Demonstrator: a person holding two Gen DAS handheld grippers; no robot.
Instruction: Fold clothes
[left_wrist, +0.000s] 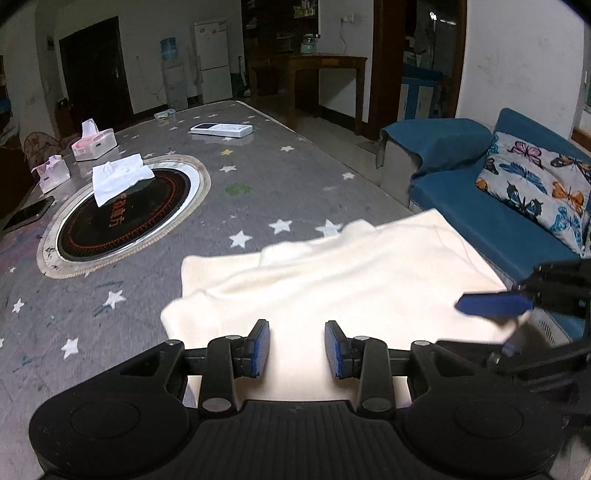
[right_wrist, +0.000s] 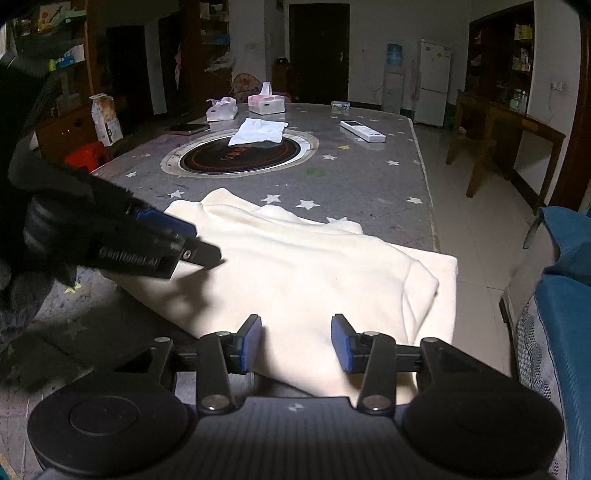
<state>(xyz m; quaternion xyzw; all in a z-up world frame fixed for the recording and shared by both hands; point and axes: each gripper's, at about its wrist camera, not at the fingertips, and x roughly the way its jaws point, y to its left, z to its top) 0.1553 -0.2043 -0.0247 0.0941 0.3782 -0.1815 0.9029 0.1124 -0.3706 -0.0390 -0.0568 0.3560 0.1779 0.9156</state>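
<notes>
Your left gripper, black ribbed plastic with blue rubber pads, hangs partly open over the cream knitted garment, gripping nothing. Your right gripper is likewise parted and empty. That soft, thick garment lies folded, with rumpled edges, at the near end of the grey star-printed table, one corner overhanging.
</notes>
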